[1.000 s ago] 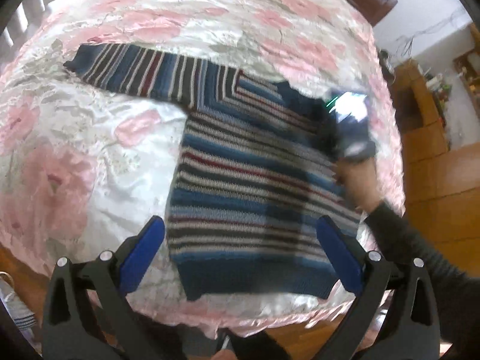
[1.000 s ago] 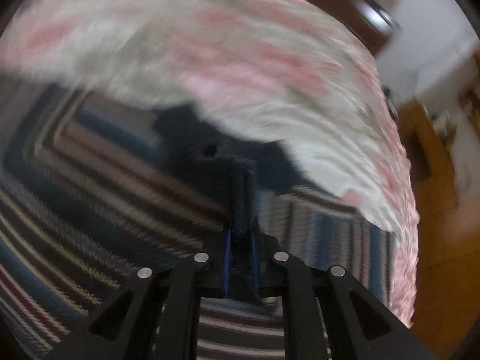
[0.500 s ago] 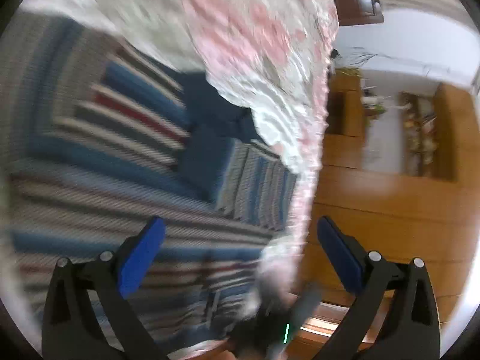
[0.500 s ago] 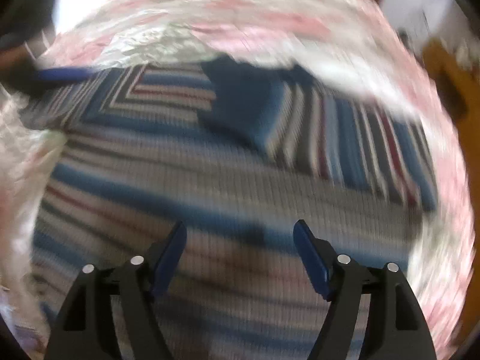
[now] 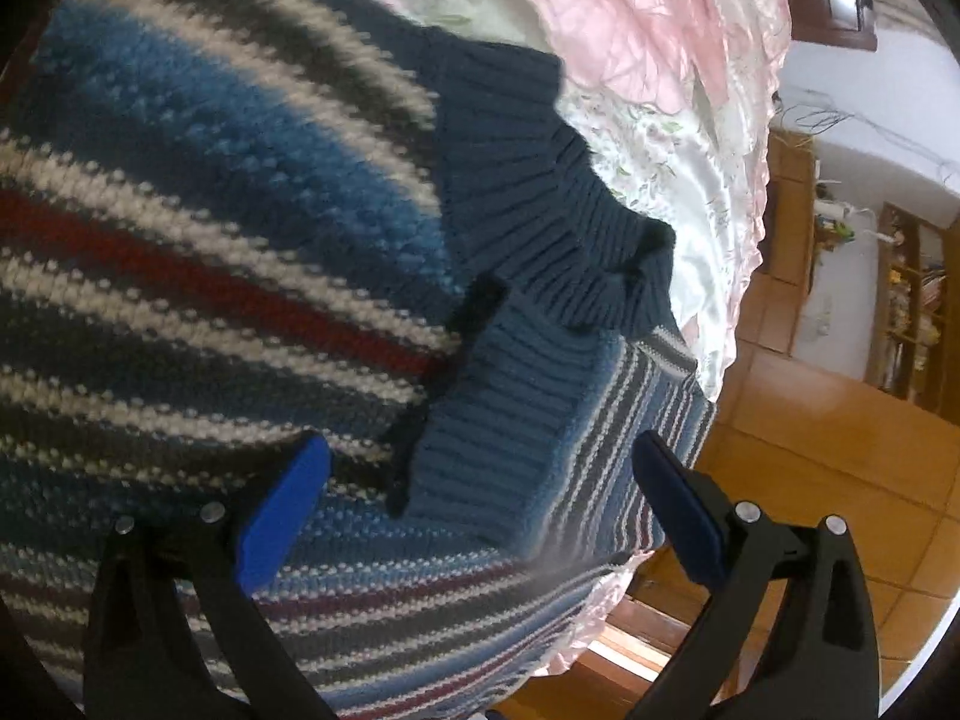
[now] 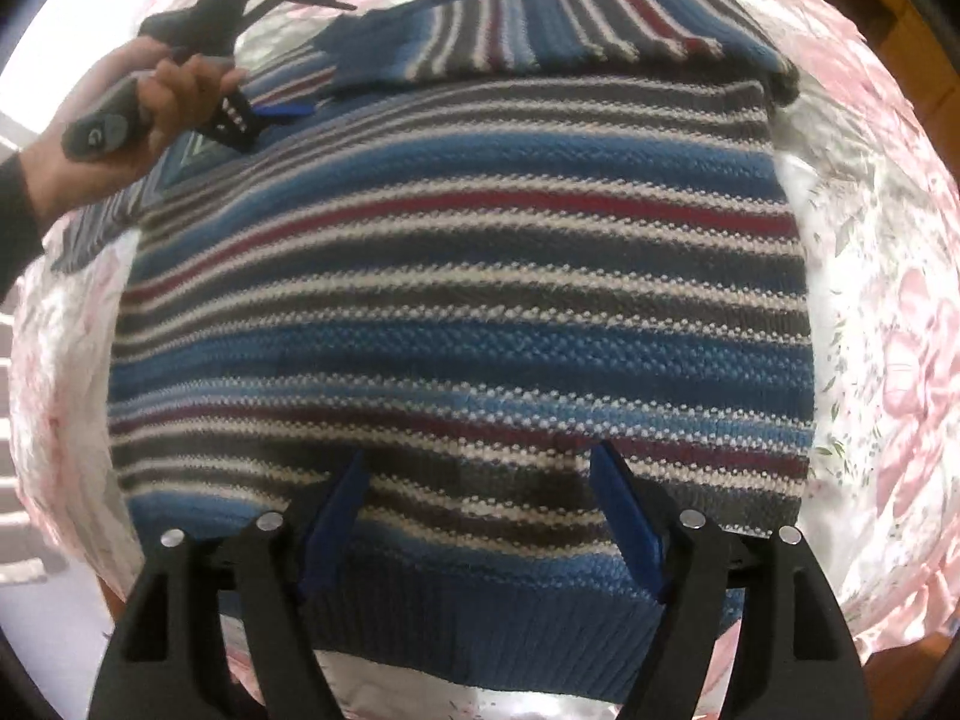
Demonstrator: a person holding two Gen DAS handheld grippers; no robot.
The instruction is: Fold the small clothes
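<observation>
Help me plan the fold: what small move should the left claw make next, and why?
Probably move the open left claw to the outstretched sleeve and pinch it. The other sleeve already lies folded across the top of the sweater, and the right claw hangs open over the hem.

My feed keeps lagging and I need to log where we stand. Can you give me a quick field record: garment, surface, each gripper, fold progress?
garment: striped sweater, body spread flat
surface: pink floral sheet
folded sleeve: one sleeve lies across the top of the sweater
other sleeve: cannot tell its whole layout
collar: blue ribbed collar near the left gripper
left gripper: jaws open, above the collar area, holding nothing
right gripper: jaws open, above the hem, holding nothing
hand: a hand holds the left gripper
</observation>
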